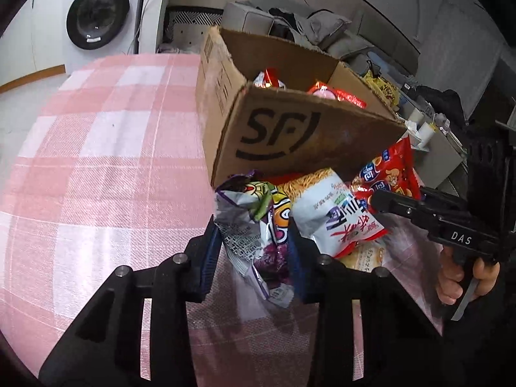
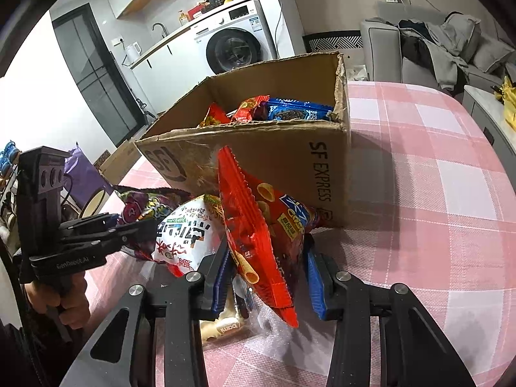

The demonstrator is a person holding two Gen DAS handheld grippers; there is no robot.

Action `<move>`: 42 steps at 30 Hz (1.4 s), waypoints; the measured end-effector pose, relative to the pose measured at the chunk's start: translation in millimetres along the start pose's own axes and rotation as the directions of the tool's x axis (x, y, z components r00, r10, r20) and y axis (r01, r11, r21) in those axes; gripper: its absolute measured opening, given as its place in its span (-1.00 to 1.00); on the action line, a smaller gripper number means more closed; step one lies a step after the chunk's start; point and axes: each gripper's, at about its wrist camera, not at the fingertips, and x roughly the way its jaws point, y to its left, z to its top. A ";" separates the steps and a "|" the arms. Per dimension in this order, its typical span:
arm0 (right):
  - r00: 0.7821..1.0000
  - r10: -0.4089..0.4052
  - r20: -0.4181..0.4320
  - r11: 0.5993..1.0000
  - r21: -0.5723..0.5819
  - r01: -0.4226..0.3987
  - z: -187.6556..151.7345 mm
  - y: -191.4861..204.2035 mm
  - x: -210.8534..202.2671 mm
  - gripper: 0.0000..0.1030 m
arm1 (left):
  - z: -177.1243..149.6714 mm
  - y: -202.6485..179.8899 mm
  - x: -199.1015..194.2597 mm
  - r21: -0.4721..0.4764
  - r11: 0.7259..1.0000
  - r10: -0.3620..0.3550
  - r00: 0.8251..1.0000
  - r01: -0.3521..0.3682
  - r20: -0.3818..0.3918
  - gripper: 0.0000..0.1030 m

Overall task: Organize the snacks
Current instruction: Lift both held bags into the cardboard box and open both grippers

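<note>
Both grippers were clamped on snacks: left gripper (image 1: pixel 254 251) pinched a purple bag (image 1: pixel 258 225), right gripper (image 2: pixel 267 277) squeezed a red bag (image 2: pixel 258 225), the cardboard box (image 2: pixel 277 161) just beyond them on the worktop (image 1: pixel 96 161).

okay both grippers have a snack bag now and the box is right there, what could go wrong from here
The left gripper pinches the purple bag only at its crumpled lower end, so it may slip out when lifted. The red bag in the right gripper leans on the cardboard box; its top could snag the rim. The white bag lies between both and may get dragged along.
</note>
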 end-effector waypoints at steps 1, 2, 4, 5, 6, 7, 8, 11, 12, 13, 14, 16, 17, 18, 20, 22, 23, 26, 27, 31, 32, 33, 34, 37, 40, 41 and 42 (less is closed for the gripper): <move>1.000 0.000 0.002 1.000 -0.003 0.000 -0.2 0.4 -0.6 -0.21 | 0.3 -0.2 -1.8 0.003 1.000 0.000 1.000 0.000 0.006 -0.34; 1.000 -0.001 0.003 1.000 -0.006 0.001 0.5 0.8 -1.5 -0.22 | 0.7 -1.0 -5.2 0.007 1.000 0.001 1.000 -0.002 0.012 -0.34; 1.000 0.001 0.014 1.000 -0.007 -0.001 0.8 1.5 -5.1 -0.22 | 0.6 -2.8 -12.3 0.012 1.000 0.003 1.000 -0.004 0.029 -0.34; 1.000 0.000 0.021 1.000 -0.010 0.000 1.2 2.1 -7.6 -0.22 | 0.0 -3.8 -17.0 0.014 1.000 0.003 0.999 -0.004 0.035 -0.34; 1.000 -0.001 0.029 1.000 -0.012 0.001 1.5 2.6 -10.4 -0.23 | 0.2 -4.6 -21.6 0.012 1.000 0.004 0.999 -0.004 0.042 -0.34; 0.999 0.001 0.033 1.000 -0.015 0.000 0.3 3.8 -12.7 -0.23 | 0.5 -4.9 -22.9 0.012 1.000 0.007 0.999 -0.007 0.046 -0.34; 0.999 0.001 0.037 1.000 -0.017 -0.001 0.4 5.0 -14.3 -0.23 | 1.0 -5.3 -26.1 0.013 1.000 0.007 0.999 -0.008 0.053 -0.34; 0.999 0.005 0.047 1.000 -0.017 -0.005 1.2 5.8 -18.5 -0.23 | 2.1 -6.3 -34.5 0.016 1.000 0.007 0.997 -0.008 0.071 -0.34; 0.999 0.006 0.049 1.000 -0.017 -0.005 1.3 6.1 -19.9 -0.23 | 2.6 -5.7 -36.1 0.017 1.000 0.009 0.997 -0.010 0.077 -0.34; 0.999 0.008 0.054 1.000 -0.016 -0.007 1.6 6.3 -22.2 -0.23 | 2.6 -6.3 -39.4 0.018 1.000 0.008 0.997 -0.010 0.083 -0.34; 0.998 0.010 0.057 1.000 -0.014 -0.010 2.0 6.3 -24.2 -0.23 | 2.5 -6.9 -43.1 0.018 1.000 0.007 0.996 -0.008 0.090 -0.34; 0.998 0.011 0.066 1.000 -0.013 -0.010 2.2 6.4 -29.1 -0.23 | 2.0 -7.7 -50.2 0.019 1.000 0.005 0.995 -0.007 0.102 -0.34; 0.997 0.013 0.070 1.000 -0.013 -0.012 1.7 6.7 -32.0 -0.23 | 2.0 -8.5 -53.2 0.019 1.000 0.003 0.994 -0.005 0.108 -0.34; 0.997 0.015 0.077 1.000 -0.012 -0.015 2.8 6.7 -33.8 -0.23 | 2.0 -9.9 -57.4 0.021 1.000 0.000 0.993 -0.002 0.116 -0.34; 0.996 0.017 0.087 1.000 -0.010 -0.016 4.4 6.2 -38.2 -0.23 | 2.1 -13.1 -63.0 0.027 1.000 0.005 0.992 -0.008 0.130 -0.34; 0.995 0.025 0.100 1.000 -0.007 -0.025 5.5 5.7 -43.6 -0.24 | 4.5 -14.4 -66.4 0.036 0.999 0.005 0.990 -0.011 0.144 -0.34; 0.994 0.025 0.104 1.000 -0.006 -0.025 6.5 5.4 -45.5 -0.25 | 4.5 -16.0 -69.5 0.039 0.999 0.004 0.989 -0.009 0.150 -0.34; 0.992 0.023 0.123 1.000 -0.006 -0.022 9.0 6.9 -54.1 -0.27 | 4.8 -21.9 -78.0 0.046 0.999 0.001 0.986 -0.008 0.167 -0.34; 0.991 0.023 0.131 1.000 -0.004 -0.022 9.9 6.8 -56.7 -0.27 | 4.5 -23.4 -82.6 0.049 0.999 -0.003 0.984 -0.006 0.176 -0.34; 0.989 0.029 0.143 1.000 -0.006 -0.029 11.7 8.2 -61.2 -0.27 | 1.0 -28.8 -94.8 0.050 0.999 -0.003 0.983 -0.007 0.186 -0.34; 0.989 0.030 0.145 1.000 -0.007 -0.030 12.1 8.6 -62.2 -0.27 | 1.0 -30.1 -97.1 0.050 0.999 -0.002 0.982 -0.008 0.188 -0.34; 0.988 0.035 0.149 0.999 -0.006 -0.034 12.3 9.0 -64.0 -0.27 | 0.5 -31.2 -99.8 0.051 0.999 -0.002 0.981 -0.008 0.192 -0.34; 0.988 0.041 0.151 0.999 -0.004 -0.041 12.3 8.4 -65.6 -0.27 | 0.5 -33.3 -102.1 0.050 0.999 -0.002 0.981 -0.008 0.196 -0.34; 0.984 0.056 0.171 0.998 -0.001 -0.057 13.8 7.9 -71.9 -0.27 | 0.1 -35.8 -110.0 0.050 0.999 -0.006 0.979 -0.005 0.206 -0.34; 0.979 0.076 0.191 0.997 0.007 -0.078 16.0 6.5 -78.4 -0.27 | 0.3 -39.0 -120.2 0.047 0.999 -0.007 0.975 -0.003 0.223 -0.34; 0.977 0.079 0.198 0.997 0.007 -0.082 16.6 6.9 -80.8 -0.27 | 0.4 -40.4 -123.2 0.048 0.999 -0.008 0.974 -0.003 0.228 -0.34; 0.976 0.081 0.203 0.996 0.007 -0.084 17.4 7.1 -82.6 -0.27 | 1.5 -42.8 -124.6 0.050 0.999 -0.007 0.973 -0.005 0.232 -0.34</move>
